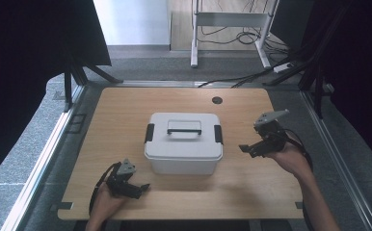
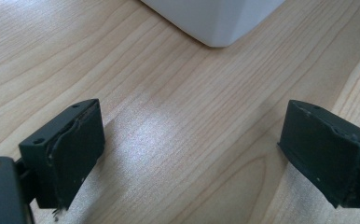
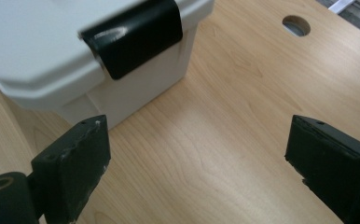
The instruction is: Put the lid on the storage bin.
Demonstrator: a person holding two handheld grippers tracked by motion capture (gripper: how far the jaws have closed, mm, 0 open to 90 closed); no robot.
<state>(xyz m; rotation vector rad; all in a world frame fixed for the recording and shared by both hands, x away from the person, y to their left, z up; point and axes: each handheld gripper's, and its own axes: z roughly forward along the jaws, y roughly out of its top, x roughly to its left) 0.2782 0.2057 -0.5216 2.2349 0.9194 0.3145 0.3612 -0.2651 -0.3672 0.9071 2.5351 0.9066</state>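
From the high view, the work looks barely begun: the grey lidded box (image 1: 183, 143) sits shut in the middle of the tabletop (image 1: 242, 187), its black side latches down and its handle lying flat on the lid. The left claw (image 1: 143, 188) rests near the tabletop's near edge, just off the box's near-left corner, while the right claw (image 1: 245, 148) hovers beside the box's right side; neither touches it.

In the left gripper view, the left claw (image 2: 187, 154) is spread wide over bare wood, with a rounded corner of the box (image 2: 215, 21) ahead.

In the right gripper view, the right claw (image 3: 197, 172) is likewise spread and empty, facing the black latch (image 3: 134, 35), still clipped over the pale, smooth lid. Unlatching and opening appear to remain.
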